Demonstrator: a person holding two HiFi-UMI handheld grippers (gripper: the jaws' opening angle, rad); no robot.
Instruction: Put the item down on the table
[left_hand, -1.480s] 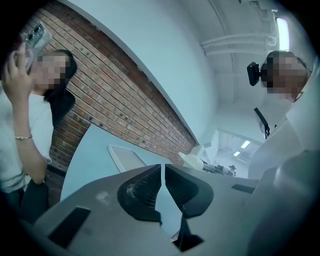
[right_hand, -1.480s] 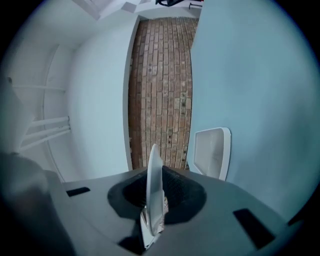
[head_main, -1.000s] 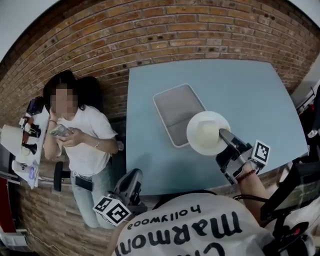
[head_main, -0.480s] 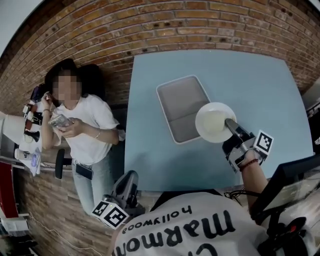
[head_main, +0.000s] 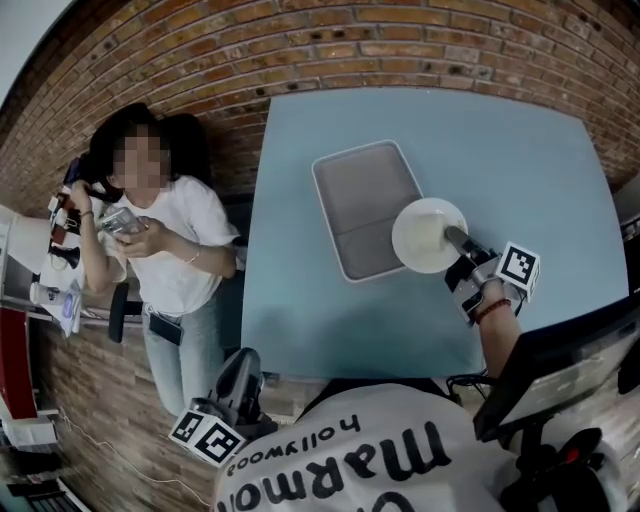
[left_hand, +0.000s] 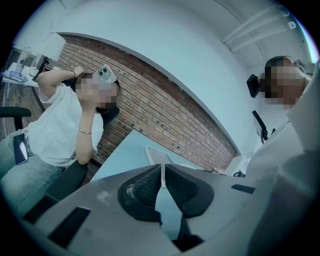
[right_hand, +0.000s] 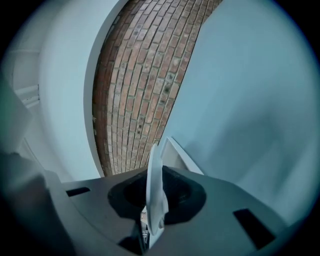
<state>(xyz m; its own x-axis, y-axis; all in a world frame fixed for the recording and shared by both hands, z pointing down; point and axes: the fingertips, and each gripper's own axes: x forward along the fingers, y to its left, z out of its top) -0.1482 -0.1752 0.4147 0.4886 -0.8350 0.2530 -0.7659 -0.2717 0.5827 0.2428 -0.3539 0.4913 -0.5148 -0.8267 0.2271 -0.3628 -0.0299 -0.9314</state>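
Over the last 1 s the plate has been brought lower: it now shows smaller, with its left edge over the right rim of the tray. It is pinched by its rim in the right hand-held gripper and is judged not yet released on the worktop. The left hand-held gripper is held well off the tray's near-left corner, pressed almost together on nothing.
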